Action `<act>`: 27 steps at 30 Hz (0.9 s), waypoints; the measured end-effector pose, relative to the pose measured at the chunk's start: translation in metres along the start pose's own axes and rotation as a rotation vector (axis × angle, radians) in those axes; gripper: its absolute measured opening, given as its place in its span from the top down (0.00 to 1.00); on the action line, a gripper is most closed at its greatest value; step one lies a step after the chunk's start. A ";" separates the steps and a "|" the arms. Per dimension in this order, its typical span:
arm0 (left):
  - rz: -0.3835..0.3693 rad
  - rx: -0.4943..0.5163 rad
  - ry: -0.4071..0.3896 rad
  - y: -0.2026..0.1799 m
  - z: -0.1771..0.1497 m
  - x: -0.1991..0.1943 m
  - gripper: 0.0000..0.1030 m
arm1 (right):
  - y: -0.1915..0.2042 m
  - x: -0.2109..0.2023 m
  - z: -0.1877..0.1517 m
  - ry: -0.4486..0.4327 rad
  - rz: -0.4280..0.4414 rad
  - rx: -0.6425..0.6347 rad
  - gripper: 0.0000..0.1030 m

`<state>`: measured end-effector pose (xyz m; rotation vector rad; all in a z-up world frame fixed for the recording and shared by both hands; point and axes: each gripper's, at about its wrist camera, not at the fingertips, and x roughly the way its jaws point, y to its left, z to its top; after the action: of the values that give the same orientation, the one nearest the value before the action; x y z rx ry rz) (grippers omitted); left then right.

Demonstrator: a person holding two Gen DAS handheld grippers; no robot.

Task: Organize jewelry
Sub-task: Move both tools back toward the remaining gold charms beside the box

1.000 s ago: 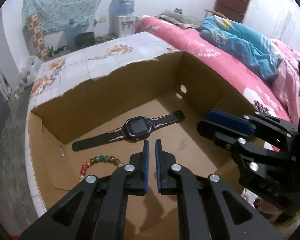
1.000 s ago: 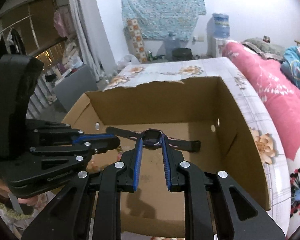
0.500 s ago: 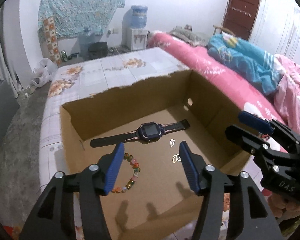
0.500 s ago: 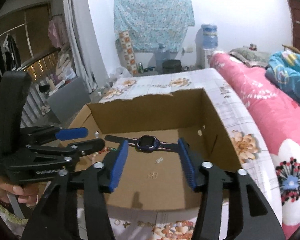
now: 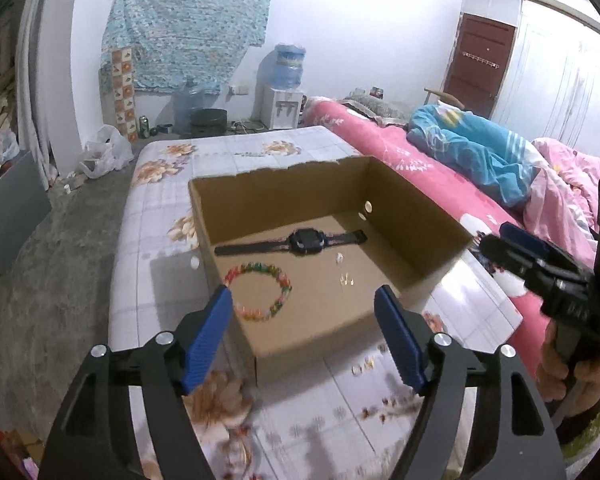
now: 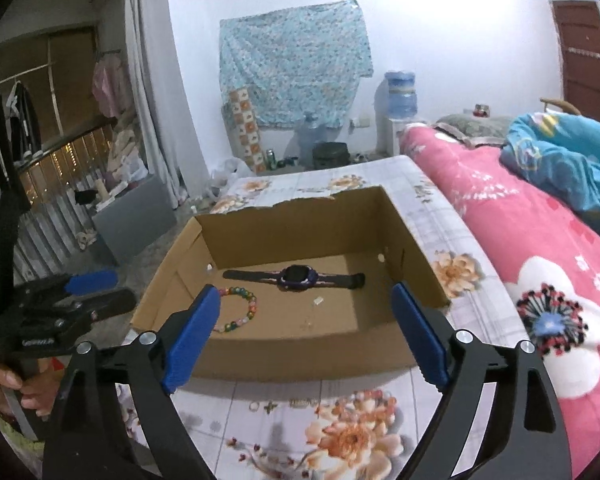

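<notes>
An open cardboard box (image 5: 280, 200) (image 6: 296, 232) stands on the flowered table. On its floor lie a dark watch (image 5: 306, 241) (image 6: 296, 278), a coloured bead bracelet (image 5: 256, 267) (image 6: 238, 291) and small pale earrings (image 5: 346, 279) (image 6: 318, 301). My left gripper (image 5: 302, 292) hovers above and in front of the box's near wall, its jaws opening and nothing between them. My right gripper (image 6: 305, 289) hovers likewise, jaws opening wide and empty. Each one shows at the edge of the other's view: the right gripper (image 5: 532, 252) and the left gripper (image 6: 96, 292). Tiny jewelry pieces (image 6: 284, 404) (image 5: 362, 366) lie on the cloth before the box.
A pink bed (image 6: 520, 240) with a blue blanket (image 5: 472, 152) runs along the table's right side. Bare concrete floor (image 5: 40, 260) lies to the left. A water dispenser (image 5: 284, 96) and bottles stand at the back wall.
Both grippers have drawn back and up out of the box, and their jaws have gone from nearly shut to wide apart. Small earrings now lie on the box floor.
</notes>
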<state>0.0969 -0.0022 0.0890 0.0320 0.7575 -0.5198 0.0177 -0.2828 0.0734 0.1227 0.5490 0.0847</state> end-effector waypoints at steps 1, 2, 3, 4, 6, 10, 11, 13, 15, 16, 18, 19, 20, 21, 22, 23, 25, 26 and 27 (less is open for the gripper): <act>-0.001 0.002 0.004 -0.001 -0.005 -0.003 0.27 | -0.001 -0.005 -0.003 -0.002 -0.002 -0.001 0.16; -0.003 0.006 0.013 -0.004 -0.013 -0.005 0.26 | -0.002 -0.010 -0.008 -0.002 -0.010 -0.004 0.15; -0.003 0.009 0.021 -0.007 -0.020 -0.007 0.25 | -0.004 -0.014 -0.011 -0.002 -0.017 -0.007 0.15; -0.002 0.010 0.027 -0.008 -0.025 -0.007 0.23 | -0.006 -0.018 -0.016 0.002 -0.025 -0.010 0.13; -0.001 0.009 0.057 -0.014 -0.041 -0.006 0.20 | -0.015 -0.025 -0.028 0.020 -0.052 -0.008 0.13; 0.005 -0.003 0.136 -0.018 -0.069 0.009 0.19 | -0.031 -0.028 -0.052 0.084 -0.080 0.027 0.13; 0.006 -0.009 0.156 -0.019 -0.076 0.013 0.19 | -0.035 -0.028 -0.058 0.103 -0.085 0.038 0.13; 0.014 -0.028 0.196 -0.021 -0.088 0.024 0.19 | -0.043 -0.026 -0.071 0.143 -0.098 0.067 0.13; 0.027 -0.038 0.229 -0.023 -0.097 0.034 0.18 | -0.047 -0.023 -0.080 0.168 -0.102 0.092 0.13; 0.029 -0.039 0.241 -0.023 -0.099 0.038 0.19 | -0.049 -0.021 -0.082 0.179 -0.105 0.105 0.13; 0.042 -0.042 0.265 -0.023 -0.103 0.046 0.18 | -0.051 -0.017 -0.090 0.200 -0.103 0.132 0.13; 0.052 -0.044 0.278 -0.022 -0.104 0.051 0.18 | -0.052 -0.014 -0.093 0.211 -0.101 0.144 0.13; 0.060 -0.044 0.289 -0.022 -0.105 0.056 0.18 | -0.052 -0.011 -0.096 0.223 -0.098 0.153 0.13; 0.070 -0.045 0.301 -0.022 -0.106 0.060 0.18 | -0.052 -0.010 -0.099 0.232 -0.096 0.159 0.13; 0.079 -0.047 0.313 -0.022 -0.106 0.065 0.18 | -0.052 -0.007 -0.101 0.246 -0.093 0.165 0.13; 0.087 -0.049 0.323 -0.021 -0.107 0.069 0.18 | -0.052 -0.003 -0.103 0.260 -0.091 0.170 0.13; 0.106 -0.053 0.341 -0.020 -0.108 0.078 0.18 | -0.051 0.003 -0.105 0.282 -0.087 0.173 0.13; 0.118 -0.053 0.347 -0.020 -0.107 0.081 0.18 | -0.049 0.004 -0.106 0.291 -0.085 0.169 0.13; 0.128 -0.053 0.349 -0.020 -0.107 0.084 0.18 | -0.048 0.006 -0.106 0.298 -0.085 0.165 0.13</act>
<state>0.0697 -0.0335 -0.0415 0.1236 1.1027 -0.3752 -0.0302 -0.3200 -0.0260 0.2491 0.8582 -0.0266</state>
